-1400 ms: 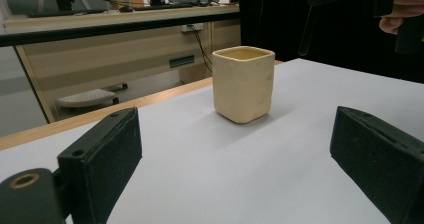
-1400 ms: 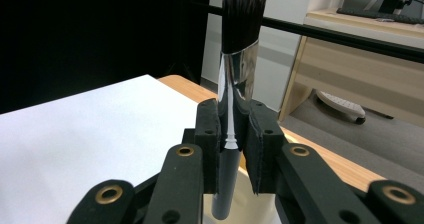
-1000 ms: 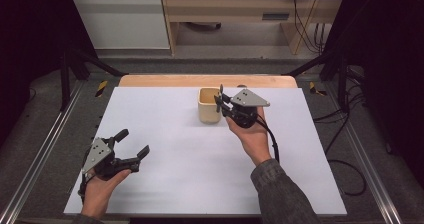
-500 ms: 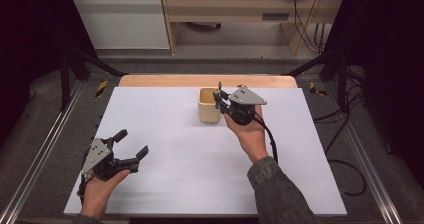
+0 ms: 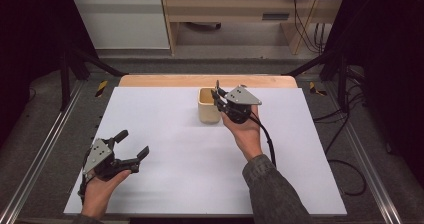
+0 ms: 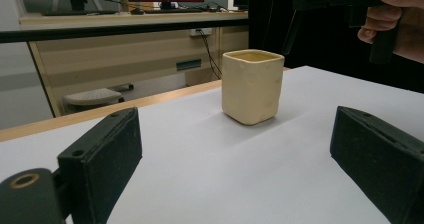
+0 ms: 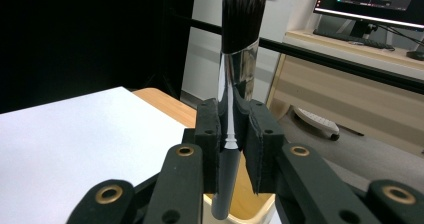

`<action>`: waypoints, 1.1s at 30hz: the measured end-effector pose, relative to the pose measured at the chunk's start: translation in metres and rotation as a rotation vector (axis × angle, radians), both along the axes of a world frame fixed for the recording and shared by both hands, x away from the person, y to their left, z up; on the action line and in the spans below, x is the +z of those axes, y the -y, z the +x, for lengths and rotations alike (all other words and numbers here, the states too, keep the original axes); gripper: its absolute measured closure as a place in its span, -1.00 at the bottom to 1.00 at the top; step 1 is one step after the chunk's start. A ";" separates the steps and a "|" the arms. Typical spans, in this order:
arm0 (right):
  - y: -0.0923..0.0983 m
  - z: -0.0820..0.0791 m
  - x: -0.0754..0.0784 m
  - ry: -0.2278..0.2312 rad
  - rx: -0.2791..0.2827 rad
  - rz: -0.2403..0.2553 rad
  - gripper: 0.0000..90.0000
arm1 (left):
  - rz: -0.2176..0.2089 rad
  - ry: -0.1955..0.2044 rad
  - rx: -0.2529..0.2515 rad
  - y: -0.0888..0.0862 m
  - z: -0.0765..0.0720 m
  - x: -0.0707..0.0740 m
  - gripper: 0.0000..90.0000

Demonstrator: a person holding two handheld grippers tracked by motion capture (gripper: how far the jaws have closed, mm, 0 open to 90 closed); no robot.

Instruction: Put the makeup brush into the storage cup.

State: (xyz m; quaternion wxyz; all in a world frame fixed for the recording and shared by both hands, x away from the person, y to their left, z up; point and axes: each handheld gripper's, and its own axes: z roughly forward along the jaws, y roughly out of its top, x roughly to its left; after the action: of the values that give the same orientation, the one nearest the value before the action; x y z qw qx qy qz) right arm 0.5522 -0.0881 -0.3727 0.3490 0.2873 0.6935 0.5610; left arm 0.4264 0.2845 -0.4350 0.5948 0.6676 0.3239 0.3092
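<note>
Brush going into the cup

My right hand-held gripper (image 5: 218, 97) clamps the brush (image 7: 235, 84) bristles-up over the cup (image 5: 208, 105) near the table's (image 5: 165, 109) far edge, handle aimed inside; left hand-held gripper (image 5: 131, 145) idles wide, near-left corner.

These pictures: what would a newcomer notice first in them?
Probably the brush, bristles up, clamped in the right hand-held gripper just above the cream square cup at the far middle of the white table. Next, the left hand-held gripper at the near left, jaws wide open.
</note>
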 end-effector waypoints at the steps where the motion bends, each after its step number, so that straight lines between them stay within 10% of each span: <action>1: 0.000 0.000 0.000 0.004 -0.003 -0.001 0.74 | -0.004 -0.001 0.000 0.000 0.000 0.000 -0.87; 33: -0.005 0.005 -0.002 0.062 -0.022 -0.012 0.74 | 0.010 0.001 0.001 0.002 0.000 0.000 -0.86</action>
State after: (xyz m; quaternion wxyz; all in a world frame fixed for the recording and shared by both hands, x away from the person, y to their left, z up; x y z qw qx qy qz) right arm 0.5576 -0.0832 -0.3742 0.3780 0.2752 0.6826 0.5616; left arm 0.4266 0.2820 -0.4351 0.5915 0.6703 0.3223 0.3114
